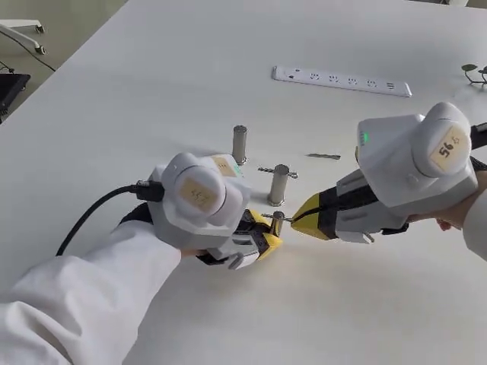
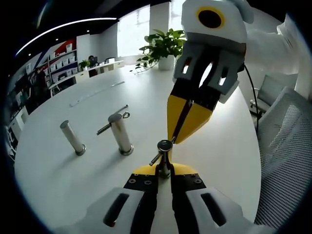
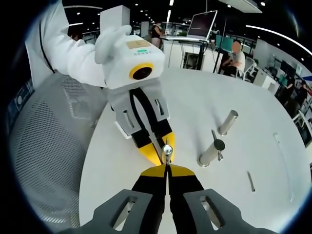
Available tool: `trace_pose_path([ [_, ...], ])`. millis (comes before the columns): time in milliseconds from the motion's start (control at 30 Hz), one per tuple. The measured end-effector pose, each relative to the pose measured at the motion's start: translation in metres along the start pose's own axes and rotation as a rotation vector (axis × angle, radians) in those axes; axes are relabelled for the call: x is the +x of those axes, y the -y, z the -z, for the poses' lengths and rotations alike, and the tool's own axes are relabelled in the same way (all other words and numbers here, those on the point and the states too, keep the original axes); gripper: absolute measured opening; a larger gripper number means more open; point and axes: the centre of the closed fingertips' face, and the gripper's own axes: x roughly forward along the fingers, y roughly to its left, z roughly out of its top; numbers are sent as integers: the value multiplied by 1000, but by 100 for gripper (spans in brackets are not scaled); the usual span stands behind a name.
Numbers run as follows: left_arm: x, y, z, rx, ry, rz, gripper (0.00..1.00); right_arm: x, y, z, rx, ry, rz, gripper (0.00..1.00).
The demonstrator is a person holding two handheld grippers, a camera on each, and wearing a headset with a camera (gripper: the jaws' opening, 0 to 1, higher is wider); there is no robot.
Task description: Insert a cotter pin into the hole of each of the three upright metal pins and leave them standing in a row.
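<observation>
- Jaws of the left hand-held gripper [image 2: 165,170] are clamped on the lower shaft of the near metal pin [image 2: 165,146], which is held upright on the white surface [image 1: 304,319].
- A near cotter pin [image 2: 155,159] is seen passed through the hole near the top of that pin, with one end sticking out sideways.
- The right hand-held gripper [image 3: 166,169] is set opposite the left one. Its yellow jaws are pressed together to a thin slit, apparently on the other end of the near cotter pin, right beside the pin's head.
- Just behind, the middle metal pin [image 1: 278,186] is stood upright, with a second cotter pin [image 1: 277,172] lodged through its top.
- Farther back and to the left, the far metal pin [image 1: 240,144] is stood upright.
- A loose cotter pin [image 1: 323,157] is laid flat to the right, apart from the pins.
- A white power strip [image 1: 342,80] is laid well beyond everything else.
</observation>
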Motion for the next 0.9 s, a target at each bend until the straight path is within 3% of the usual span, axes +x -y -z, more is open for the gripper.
trace_pose_path([
  [767, -5, -1, -2, -54, 23, 7, 8, 5, -1, -5, -18, -21, 8, 0],
  [900, -8, -6, -3, -76, 30, -1, 22, 4, 0, -9, -13, -2, 15, 10],
])
